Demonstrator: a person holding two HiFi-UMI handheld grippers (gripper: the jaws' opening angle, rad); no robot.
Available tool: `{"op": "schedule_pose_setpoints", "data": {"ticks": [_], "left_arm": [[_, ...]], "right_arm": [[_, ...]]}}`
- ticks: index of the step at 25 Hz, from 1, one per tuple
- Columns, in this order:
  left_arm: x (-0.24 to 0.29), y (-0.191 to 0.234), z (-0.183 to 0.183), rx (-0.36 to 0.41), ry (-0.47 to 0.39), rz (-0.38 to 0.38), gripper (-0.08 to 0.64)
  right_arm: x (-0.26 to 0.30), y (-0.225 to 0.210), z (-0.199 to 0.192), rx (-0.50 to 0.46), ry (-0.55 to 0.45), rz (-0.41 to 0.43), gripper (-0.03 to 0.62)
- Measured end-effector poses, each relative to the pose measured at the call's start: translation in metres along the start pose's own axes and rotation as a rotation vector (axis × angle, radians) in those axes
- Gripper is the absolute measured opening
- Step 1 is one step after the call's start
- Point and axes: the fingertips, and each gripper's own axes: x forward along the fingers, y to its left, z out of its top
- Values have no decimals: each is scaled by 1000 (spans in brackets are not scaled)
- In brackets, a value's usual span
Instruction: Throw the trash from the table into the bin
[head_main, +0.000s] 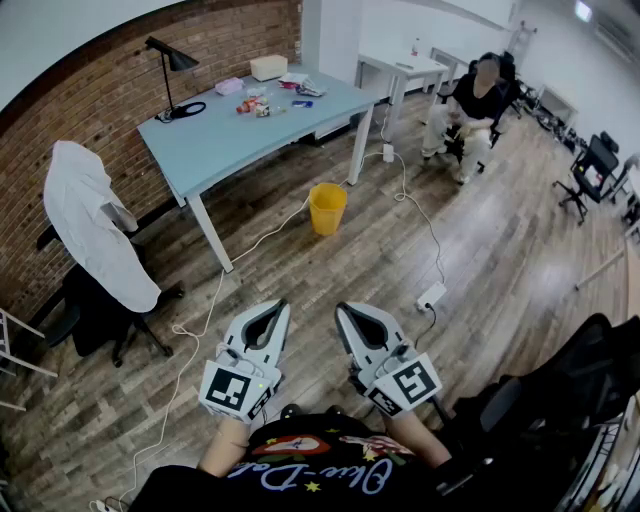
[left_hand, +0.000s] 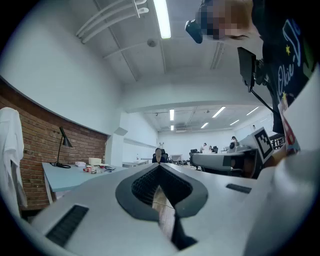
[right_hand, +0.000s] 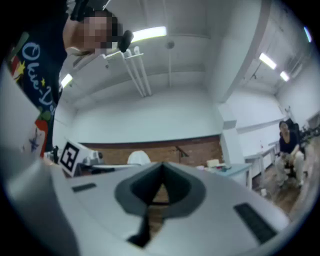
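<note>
While the smooth pale-blue table (head_main: 215, 145) and the small trash (head_main: 258, 104) on its far end are seen in every view, the round yellow bin (head_main: 327, 208) is shown only from the head. Left gripper (head_main: 281, 305) and right gripper (head_main: 342, 308) are closed with nothing gripped, and ribbed dark pads (left_hand: 145, 184) are pressed together.

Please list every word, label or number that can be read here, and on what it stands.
"Olu-D": cursive print on the person's black shirt, rest cut off.
Marker cubes of the left hand-held gripper and right hand-held gripper: square patterns, no letters.
Packets on the blue table: too small to read.
</note>
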Motion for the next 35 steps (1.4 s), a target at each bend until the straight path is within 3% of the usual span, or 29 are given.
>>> {"op": "schedule_pose_setpoints", "data": {"ticks": [35], "left_arm": [[14, -10, -4, 7, 27, -36, 8]], "right_arm": [[-14, -22, 5, -5, -35, -29, 8]]}}
